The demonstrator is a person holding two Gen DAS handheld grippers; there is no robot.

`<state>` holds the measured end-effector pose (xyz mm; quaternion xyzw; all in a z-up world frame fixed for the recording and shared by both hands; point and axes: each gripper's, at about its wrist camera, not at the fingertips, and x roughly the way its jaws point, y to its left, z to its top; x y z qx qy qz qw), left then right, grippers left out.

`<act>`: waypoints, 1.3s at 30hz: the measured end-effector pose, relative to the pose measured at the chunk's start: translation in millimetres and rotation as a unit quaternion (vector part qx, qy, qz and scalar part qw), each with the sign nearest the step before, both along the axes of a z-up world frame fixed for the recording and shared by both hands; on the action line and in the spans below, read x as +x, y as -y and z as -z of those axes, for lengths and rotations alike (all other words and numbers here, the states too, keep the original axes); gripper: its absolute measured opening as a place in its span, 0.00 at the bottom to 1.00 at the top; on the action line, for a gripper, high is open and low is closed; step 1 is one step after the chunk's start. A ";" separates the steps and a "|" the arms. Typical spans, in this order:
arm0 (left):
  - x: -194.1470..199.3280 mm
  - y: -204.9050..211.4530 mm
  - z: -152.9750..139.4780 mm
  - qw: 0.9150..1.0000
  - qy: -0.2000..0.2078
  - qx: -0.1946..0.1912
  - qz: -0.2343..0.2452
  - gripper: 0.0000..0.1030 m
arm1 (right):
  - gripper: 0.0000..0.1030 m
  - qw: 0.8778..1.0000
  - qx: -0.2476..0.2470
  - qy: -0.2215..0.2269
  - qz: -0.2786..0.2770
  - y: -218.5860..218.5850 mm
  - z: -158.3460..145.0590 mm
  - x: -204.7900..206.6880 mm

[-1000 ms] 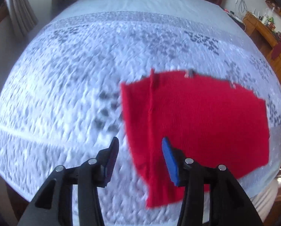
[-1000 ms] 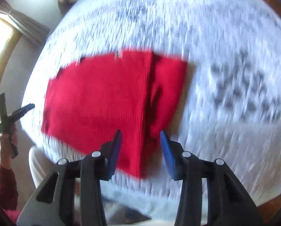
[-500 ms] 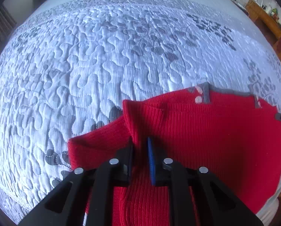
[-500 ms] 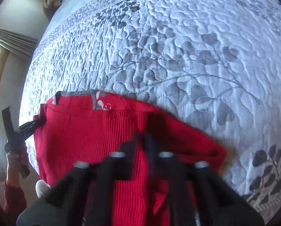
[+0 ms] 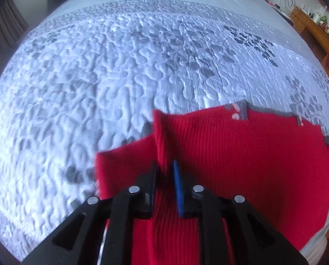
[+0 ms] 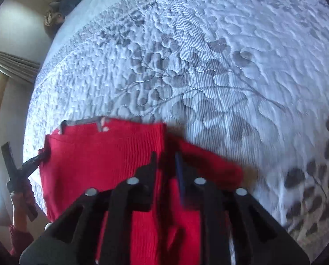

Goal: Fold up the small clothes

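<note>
Two grippers hold raised folds of the red knit garment (image 5: 241, 165): the left gripper (image 5: 164, 176) and the right gripper (image 6: 166, 165) each have cloth between their jaws, which are opening slightly. The garment lies low in both frames on the quilted bedspread (image 5: 142, 66). This looks like the grasp before a fold, so next both pinched edges need carrying across together.
</note>
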<state>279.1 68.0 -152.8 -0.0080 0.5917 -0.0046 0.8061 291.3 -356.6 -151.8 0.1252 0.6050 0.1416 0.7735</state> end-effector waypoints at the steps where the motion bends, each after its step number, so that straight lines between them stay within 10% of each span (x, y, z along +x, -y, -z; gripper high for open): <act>1: -13.7 -1.5 -9.0 1.000 0.011 0.004 0.000 0.25 | 0.22 1.000 -0.003 0.008 -0.014 -0.7 -8.6 -13.9; 12: -159.8 18.0 -17.2 0.998 0.033 -0.009 0.050 0.28 | 0.37 0.996 0.000 -0.035 -0.077 -11.0 1.6 -166.5; 16: -172.4 19.9 -7.6 0.999 0.022 -0.012 0.037 0.28 | 0.06 0.997 0.014 -0.032 -0.074 -15.6 5.1 -180.2; 22: -181.0 16.2 -0.9 0.999 0.016 -0.012 0.042 0.28 | 0.04 0.997 0.014 -0.003 -0.077 -1.1 -18.3 -192.8; 30: -176.8 16.7 6.7 0.999 0.003 -0.014 0.037 0.29 | 0.04 0.994 -0.029 -0.059 -0.088 -5.5 23.7 -189.4; 39: -170.1 41.2 -26.3 0.999 0.036 0.013 0.022 0.46 | 0.37 0.998 -0.047 -0.013 -0.047 -2.1 -18.7 -180.4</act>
